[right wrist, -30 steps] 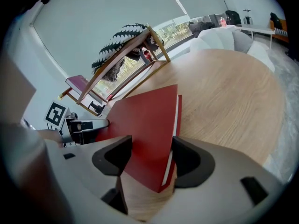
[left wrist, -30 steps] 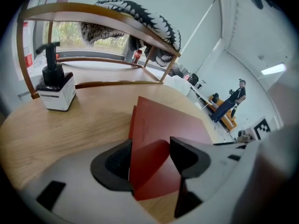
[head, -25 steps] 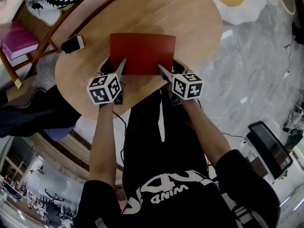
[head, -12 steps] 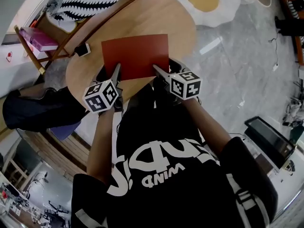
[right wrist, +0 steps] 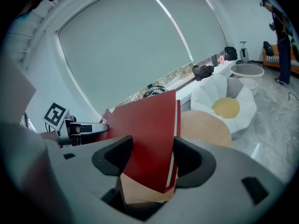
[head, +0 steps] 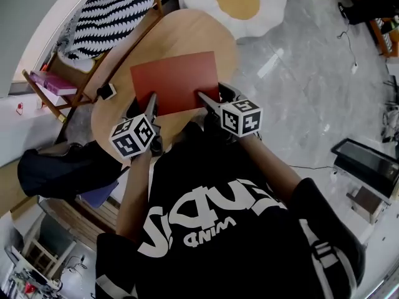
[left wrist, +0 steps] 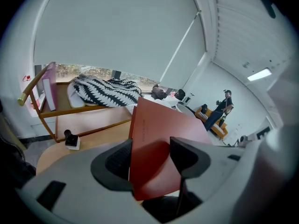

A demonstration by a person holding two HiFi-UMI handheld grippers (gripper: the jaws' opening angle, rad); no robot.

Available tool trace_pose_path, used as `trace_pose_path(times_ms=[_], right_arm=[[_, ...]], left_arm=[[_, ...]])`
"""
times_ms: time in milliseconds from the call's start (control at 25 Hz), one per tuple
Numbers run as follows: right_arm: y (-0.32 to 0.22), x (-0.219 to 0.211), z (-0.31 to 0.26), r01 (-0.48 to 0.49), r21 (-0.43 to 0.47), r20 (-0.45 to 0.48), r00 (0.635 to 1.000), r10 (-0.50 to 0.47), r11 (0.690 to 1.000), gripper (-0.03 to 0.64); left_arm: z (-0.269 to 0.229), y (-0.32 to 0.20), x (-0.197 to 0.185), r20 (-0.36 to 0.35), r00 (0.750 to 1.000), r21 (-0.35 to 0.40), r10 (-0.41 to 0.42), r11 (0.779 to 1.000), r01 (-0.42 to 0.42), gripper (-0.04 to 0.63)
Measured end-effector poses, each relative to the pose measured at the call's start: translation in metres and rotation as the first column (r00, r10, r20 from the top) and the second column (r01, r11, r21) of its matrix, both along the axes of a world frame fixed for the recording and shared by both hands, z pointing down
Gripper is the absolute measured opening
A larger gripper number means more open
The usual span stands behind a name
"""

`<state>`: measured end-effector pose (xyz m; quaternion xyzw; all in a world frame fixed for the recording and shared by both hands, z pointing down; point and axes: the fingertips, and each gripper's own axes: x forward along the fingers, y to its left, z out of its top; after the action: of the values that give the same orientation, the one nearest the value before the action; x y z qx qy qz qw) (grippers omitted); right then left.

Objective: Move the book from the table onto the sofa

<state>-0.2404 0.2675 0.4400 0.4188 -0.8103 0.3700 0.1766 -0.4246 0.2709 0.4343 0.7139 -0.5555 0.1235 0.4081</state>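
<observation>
- We held both arms forward, side by side; left gripper (head: pixel 151 99) clenched on the red book (head: pixel 176 80); right gripper (head: pixel 204 97) gripped its other near corner
- book tilted above round table (head: pixel 193 33)

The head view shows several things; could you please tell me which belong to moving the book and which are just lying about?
Job: red book; left gripper, right gripper, both shut on it; round wooden table; striped-cushion seat, possibly the sofa.
Lying about: small device on the table; pink book; fried-egg cushion.
</observation>
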Motion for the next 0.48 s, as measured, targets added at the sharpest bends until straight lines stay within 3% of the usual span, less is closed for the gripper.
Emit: trace_pose_path(times_ms=[200, 480], right_arm=[[0.005, 0.046, -0.008, -0.131, 0.015, 0.004, 0.991, 0.131, 0.991, 0.273], [0.020, 0.132, -0.021, -0.299, 0.035, 0.001, 0.954, 0.299, 0.954, 0.273]], left_arm=[[-0.011, -0.020, 0.047, 0.014, 0.990, 0.034, 0.138, 0.990, -0.138, 0.245], [-0.021, -0.034, 0.138, 0.003, 0.954, 0.054, 0.300, 0.953, -0.300, 0.244]])
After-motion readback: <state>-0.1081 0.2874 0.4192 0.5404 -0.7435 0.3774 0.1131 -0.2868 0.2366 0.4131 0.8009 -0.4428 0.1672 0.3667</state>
